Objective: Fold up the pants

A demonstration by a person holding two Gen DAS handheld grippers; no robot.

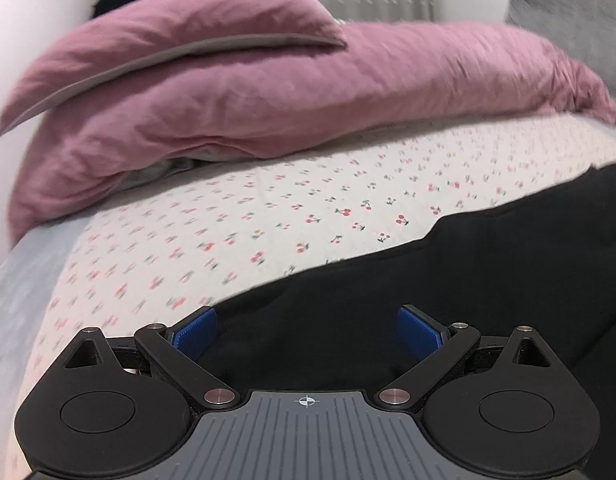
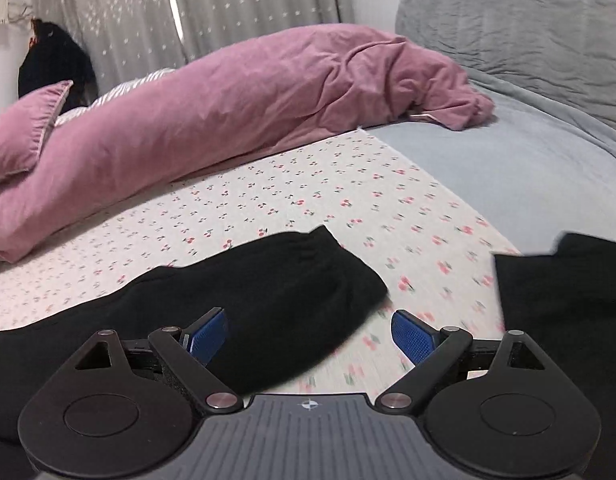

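Hovering low over the bed, the left gripper (image 1: 308, 332) has its jaws spread wide and grasps nothing, its ribbed blue pads (image 1: 197, 330) framing a stretch of the black pants (image 1: 448, 300) that lies flat beneath it. The right gripper (image 2: 308, 334) is likewise released and empty, one pad over the end of a pant leg (image 2: 275, 280) and the other over bare sheet, so it looks lined up to take that hem. The second leg (image 2: 564, 292) lies off to the right, apart from the first with printed sheet showing between them, which suggests the pants are spread out and no fold has been made yet. Both tools sit near the cloth's edges, I would guess because that is where a pinch can lift a layer cleanly. The fabric is a matt, deep black knit, soft and limp, with a ribbed-looking cuff at the leg end; it should drape and sag when raised. Under it is a cream sheet (image 1: 267, 216) dotted with small red cherries, smooth and thin. Further back a mauve duvet (image 1: 267, 92) is heaped in a long rumpled roll with a matching pillow (image 2: 23, 128), left out of the folding space. A grey quilted blanket (image 2: 528, 40) and pale starred curtains (image 2: 247, 0) stand behind.
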